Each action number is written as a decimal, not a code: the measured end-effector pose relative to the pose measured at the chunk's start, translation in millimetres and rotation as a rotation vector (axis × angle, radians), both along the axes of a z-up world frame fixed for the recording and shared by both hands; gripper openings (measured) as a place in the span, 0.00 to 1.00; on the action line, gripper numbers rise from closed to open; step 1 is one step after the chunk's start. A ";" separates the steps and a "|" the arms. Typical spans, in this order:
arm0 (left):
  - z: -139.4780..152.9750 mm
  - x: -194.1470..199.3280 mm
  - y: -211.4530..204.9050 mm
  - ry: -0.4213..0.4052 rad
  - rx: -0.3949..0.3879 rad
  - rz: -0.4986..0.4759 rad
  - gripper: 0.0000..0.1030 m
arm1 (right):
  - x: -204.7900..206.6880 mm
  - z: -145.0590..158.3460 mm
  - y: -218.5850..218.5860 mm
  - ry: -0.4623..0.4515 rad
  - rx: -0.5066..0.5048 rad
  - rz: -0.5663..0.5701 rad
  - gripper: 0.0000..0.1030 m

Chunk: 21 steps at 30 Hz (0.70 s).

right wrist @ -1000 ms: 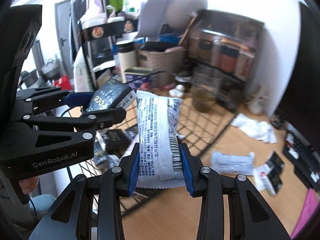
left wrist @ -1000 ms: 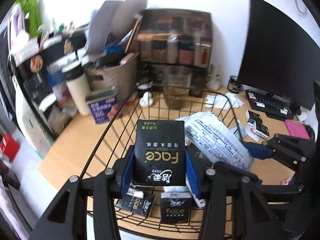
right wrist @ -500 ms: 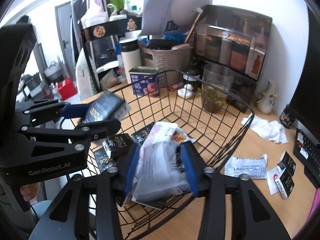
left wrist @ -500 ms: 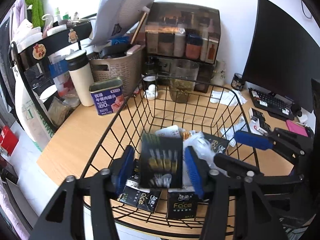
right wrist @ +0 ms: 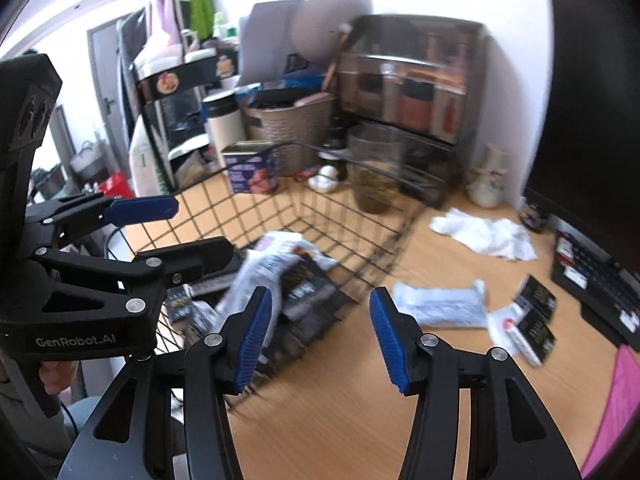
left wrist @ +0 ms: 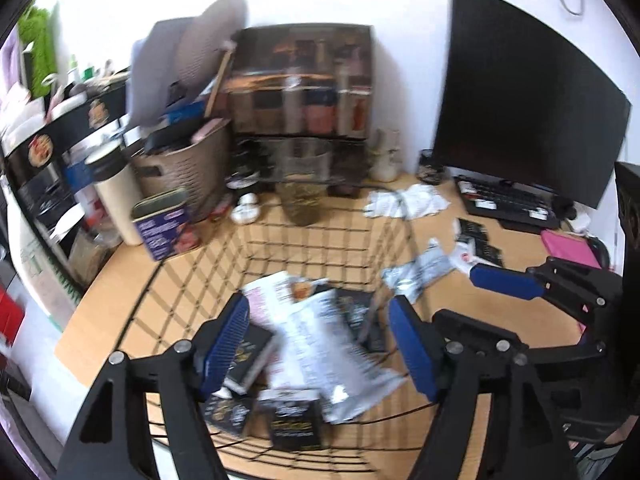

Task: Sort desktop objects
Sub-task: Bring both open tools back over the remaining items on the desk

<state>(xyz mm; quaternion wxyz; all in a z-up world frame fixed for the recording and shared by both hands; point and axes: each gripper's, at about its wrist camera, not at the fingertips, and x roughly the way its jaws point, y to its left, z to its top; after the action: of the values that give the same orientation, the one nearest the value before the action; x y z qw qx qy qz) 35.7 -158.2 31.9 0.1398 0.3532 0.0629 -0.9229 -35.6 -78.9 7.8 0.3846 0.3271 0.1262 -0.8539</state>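
The wooden desk (right wrist: 460, 360) was crowded along the back wall with a dark storage cabinet (left wrist: 300, 84), a woven bin (left wrist: 188, 168) and a monitor (left wrist: 520, 100), leaving bare wood only at the near edge and between the wire basket (right wrist: 400, 236) and the keyboard (right wrist: 592, 276). The basket's black rim rose on every side around its contents, open at the top. The left gripper (left wrist: 320, 344) hovered above the basket, its jaws having just been opening, blue pads spread wide with nothing pressed between them; below lay a white snack bag (left wrist: 320, 344) on top of black tissue packs (left wrist: 296, 424). The right gripper (right wrist: 320, 340) stood over the basket's right rim, released as well, its jaws newly parted and empty. To its right, on open desk, lay a pale wrapped packet (right wrist: 440, 308), small black packs (right wrist: 536, 320) and a crumpled white tissue (right wrist: 484, 232), all apart from both grippers.
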 end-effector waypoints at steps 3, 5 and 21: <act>1.5 -9.8 22.8 0.000 0.004 -0.059 0.74 | -1.0 5.2 30.4 0.020 -0.001 -0.055 0.50; -1.6 -18.8 45.7 -0.014 -0.008 -0.119 0.74 | -3.4 4.6 55.7 0.019 0.002 -0.100 0.50; -64.4 -121.3 139.3 -0.155 0.001 -0.313 0.74 | -48.5 -57.3 185.9 -0.116 0.065 -0.334 0.50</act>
<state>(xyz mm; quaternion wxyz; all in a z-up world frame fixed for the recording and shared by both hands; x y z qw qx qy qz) -85.6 -18.9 -32.6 -0.0016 0.4287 -0.0032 -0.9034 -84.1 107.1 -49.5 0.2331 0.4043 0.0753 -0.8812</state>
